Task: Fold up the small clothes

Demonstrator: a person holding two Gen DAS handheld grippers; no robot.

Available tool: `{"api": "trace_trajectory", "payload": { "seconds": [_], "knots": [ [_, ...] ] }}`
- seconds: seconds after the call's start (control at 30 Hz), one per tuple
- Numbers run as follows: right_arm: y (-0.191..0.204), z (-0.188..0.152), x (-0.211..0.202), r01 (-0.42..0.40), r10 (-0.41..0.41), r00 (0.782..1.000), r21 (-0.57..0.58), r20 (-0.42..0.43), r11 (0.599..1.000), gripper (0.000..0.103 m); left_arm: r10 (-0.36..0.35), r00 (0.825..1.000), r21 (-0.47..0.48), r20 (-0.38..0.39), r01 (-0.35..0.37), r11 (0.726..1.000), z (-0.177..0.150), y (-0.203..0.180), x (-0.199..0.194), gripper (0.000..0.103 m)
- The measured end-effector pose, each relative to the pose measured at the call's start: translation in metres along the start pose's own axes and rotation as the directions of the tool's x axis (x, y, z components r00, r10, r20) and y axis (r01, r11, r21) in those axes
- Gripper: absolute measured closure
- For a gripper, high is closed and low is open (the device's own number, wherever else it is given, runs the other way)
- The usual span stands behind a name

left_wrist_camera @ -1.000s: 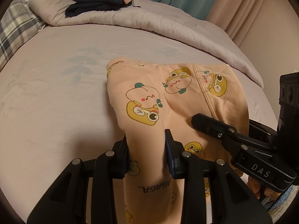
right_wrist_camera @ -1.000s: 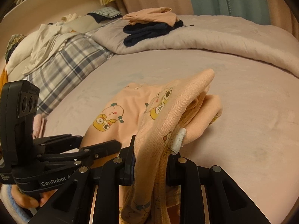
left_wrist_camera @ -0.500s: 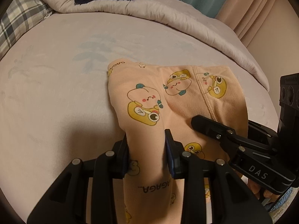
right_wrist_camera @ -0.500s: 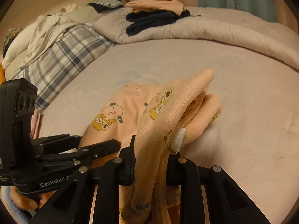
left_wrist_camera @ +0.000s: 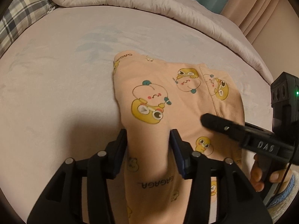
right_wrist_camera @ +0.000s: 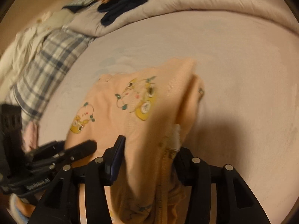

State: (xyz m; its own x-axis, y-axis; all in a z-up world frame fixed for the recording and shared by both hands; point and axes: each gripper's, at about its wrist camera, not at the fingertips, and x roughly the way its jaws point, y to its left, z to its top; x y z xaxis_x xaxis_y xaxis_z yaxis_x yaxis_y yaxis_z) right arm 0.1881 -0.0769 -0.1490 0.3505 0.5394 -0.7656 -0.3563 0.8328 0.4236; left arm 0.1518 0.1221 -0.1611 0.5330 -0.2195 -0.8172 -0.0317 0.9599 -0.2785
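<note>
garment: peach cartoon-print garment [left_wrist_camera: 158, 97] on the pink bedsheet [left_wrist_camera: 56, 93], long axis running from the grippers off toward the quilt [left_wrist_camera: 168, 5]
left gripper [left_wrist_camera: 148, 143]: jaws opening, near fold between them
right gripper [right_wrist_camera: 149, 149]: opening too, cloth draped between, blurry

The left gripper [left_wrist_camera: 148, 141] points steeply downward, jaws opening, with peach fabric between its pads. The right gripper [right_wrist_camera: 149, 149] is angled likewise, jaws opening around fabric. Bare fingers [left_wrist_camera: 258, 177] wrap the right gripper's handle.
</note>
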Motion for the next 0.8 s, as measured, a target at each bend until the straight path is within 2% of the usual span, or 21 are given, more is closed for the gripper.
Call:
{"api": "trace_trajectory", "payload": {
  "seconds": [0.27,0.37,0.63,0.8],
  "knots": [
    [0.000,-0.019,-0.020,-0.037,0.037,0.999,-0.006,-0.002,0.999,0.048,-0.006,1.000,-0.016,-0.014,0.006,1.000,-0.020,0.008,-0.014,0.044],
    [0.000,-0.026,-0.021,-0.020,0.020,1.000,-0.031,-0.019,0.999,0.044,0.005,1.000,-0.009,-0.019,-0.006,1.000,-0.028,0.008,-0.015,0.042],
    [0.011,-0.030,-0.015,0.070,-0.074,0.997,-0.121,-0.028,0.990,0.044,0.022,0.999,-0.003,-0.036,-0.022,1.000,-0.037,0.005,-0.013,0.042],
    [0.015,-0.033,-0.018,0.066,-0.073,0.997,-0.148,-0.039,0.987,0.044,0.022,0.999,0.001,-0.036,-0.022,1.000,-0.043,0.006,-0.018,0.042]
  ]
}}
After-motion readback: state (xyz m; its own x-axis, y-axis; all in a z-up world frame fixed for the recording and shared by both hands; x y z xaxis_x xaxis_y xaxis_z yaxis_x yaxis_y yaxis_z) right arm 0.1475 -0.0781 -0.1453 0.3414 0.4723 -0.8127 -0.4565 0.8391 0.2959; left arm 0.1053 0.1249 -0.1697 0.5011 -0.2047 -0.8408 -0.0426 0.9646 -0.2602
